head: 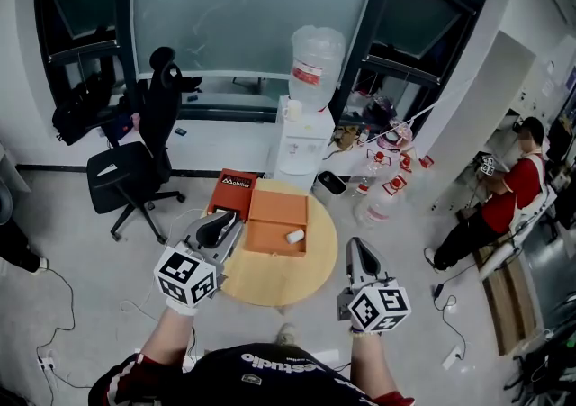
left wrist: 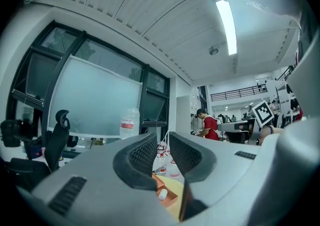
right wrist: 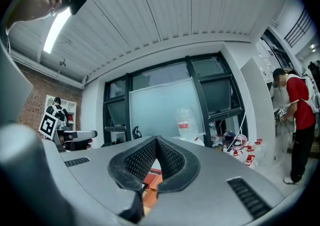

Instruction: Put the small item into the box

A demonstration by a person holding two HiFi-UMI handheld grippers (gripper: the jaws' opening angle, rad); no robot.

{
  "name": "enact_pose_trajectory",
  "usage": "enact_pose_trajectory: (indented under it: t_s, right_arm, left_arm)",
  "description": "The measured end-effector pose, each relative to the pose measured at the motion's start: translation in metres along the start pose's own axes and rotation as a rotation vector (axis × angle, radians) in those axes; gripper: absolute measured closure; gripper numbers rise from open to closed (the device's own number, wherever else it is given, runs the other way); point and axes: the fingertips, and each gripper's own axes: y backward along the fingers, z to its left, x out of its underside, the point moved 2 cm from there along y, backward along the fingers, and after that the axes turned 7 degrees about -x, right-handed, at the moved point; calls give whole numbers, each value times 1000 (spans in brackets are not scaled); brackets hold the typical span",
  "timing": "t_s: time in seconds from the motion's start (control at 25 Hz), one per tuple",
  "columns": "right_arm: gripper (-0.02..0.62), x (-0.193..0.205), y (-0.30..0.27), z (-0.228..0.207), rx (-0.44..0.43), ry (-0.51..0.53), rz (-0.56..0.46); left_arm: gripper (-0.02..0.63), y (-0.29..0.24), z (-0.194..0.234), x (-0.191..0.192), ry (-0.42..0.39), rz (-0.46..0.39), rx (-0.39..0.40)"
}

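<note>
Judging from how things lie, the placing itself is taken as done: the small item (head: 295,236), a white piece, is seen inside the orange box (head: 265,215), toward its right side, on the round table (head: 279,285). A red lid (head: 236,191) with print on it lies against the far left corner of the box.

The left gripper (head: 223,226) is found at the left edge of the box, near the lid. Its jaws stand a narrow gap apart and nothing is held between them; the item is seen below and beyond them in the left gripper view. The right gripper (head: 358,247) is held off the right edge of the table, well apart from the box. Its jaws are closed tip to tip on nothing.

The step in hand is judged to be the clearing of the left gripper from the box. The following is recommended:

- The left gripper should be drawn back toward the person, kept level, so that neither the box wall nor the lid is caught by the jaw tips.
- The box appears light and is not steadied by anything; any nudge could slide it or shake the item.
- The right gripper should be kept clear of the table.
- The item's seat within the box should be confirmed from the head view once the gripper is away.
</note>
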Motion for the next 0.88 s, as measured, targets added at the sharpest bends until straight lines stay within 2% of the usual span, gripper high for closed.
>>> enact_pose_trajectory:
  t_s: [0.4,0.68,0.88]
  right_arm:
    - [569,0,-1,4,-16,1,9]
    - [569,0,5,2,-11,3,5]
    - [569,-1,8,-1,-4,2,0]
  left_arm:
    - [532,0,-3,0,-19,-2,-14]
    - [572,3,-3,3,-11,-4,-41]
    - [577,1,-6,2,-6,-5,-38]
